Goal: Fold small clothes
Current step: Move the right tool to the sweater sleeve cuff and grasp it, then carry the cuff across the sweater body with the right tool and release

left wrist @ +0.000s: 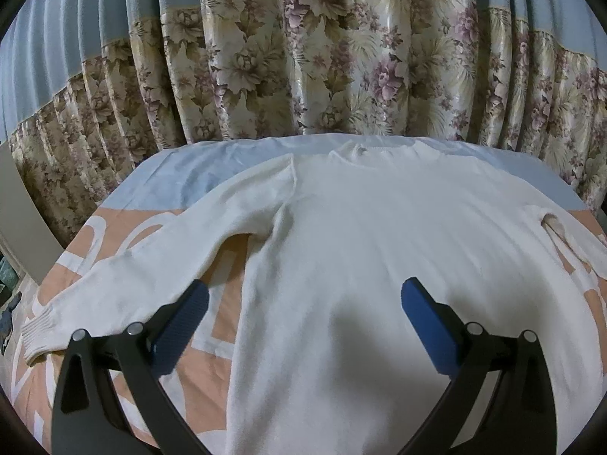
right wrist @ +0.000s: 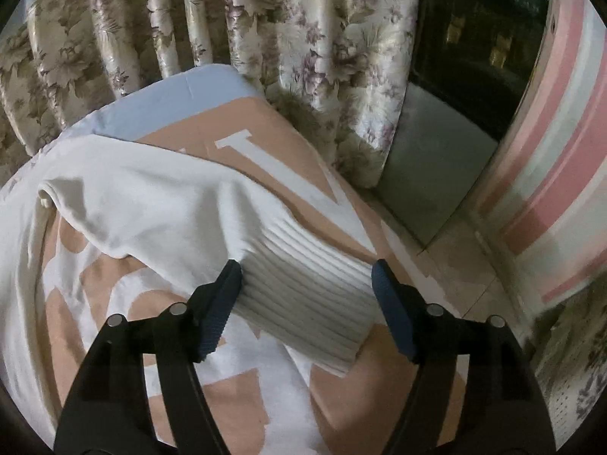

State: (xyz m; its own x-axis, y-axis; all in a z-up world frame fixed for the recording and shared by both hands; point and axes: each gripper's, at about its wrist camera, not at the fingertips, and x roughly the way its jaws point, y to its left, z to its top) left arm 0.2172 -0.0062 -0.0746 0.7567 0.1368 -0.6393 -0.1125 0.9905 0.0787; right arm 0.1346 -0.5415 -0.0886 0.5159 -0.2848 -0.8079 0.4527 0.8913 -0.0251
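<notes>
Sweater (left wrist: 360, 246), white knit with long sleeves, lies flat and face up on a bed sheet (left wrist: 114, 223) printed peach with large white letters and a pale blue band at the far end.

Left wrist view, left to right: left sleeve (left wrist: 125, 276) runs diagonally to the lower left of the frame, ribbed cuff (left wrist: 38, 335) at the frame's left edge. Left tool (left wrist: 303, 295) hovers over the sweater's lower body, jaws wide, nothing between the blue pads (left wrist: 426, 320); its shadow falls on the knit between them. Neckline (left wrist: 360, 149) sits at top centre. Right underarm shows at the right edge, with sheet visible in the gap.

Right wrist view, left to right: sweater body at the far left; right sleeve (right wrist: 151, 204) crosses the centre, draped and slightly raised. Right tool (right wrist: 307, 269) brackets the ribbed cuff (right wrist: 311, 299), jaws wide; pads sit beside the cuff's edges, contact cannot be told. Floral curtain (right wrist: 303, 38) hangs behind the bed; a striped pink and white surface (right wrist: 561, 174) fills the right edge.
</notes>
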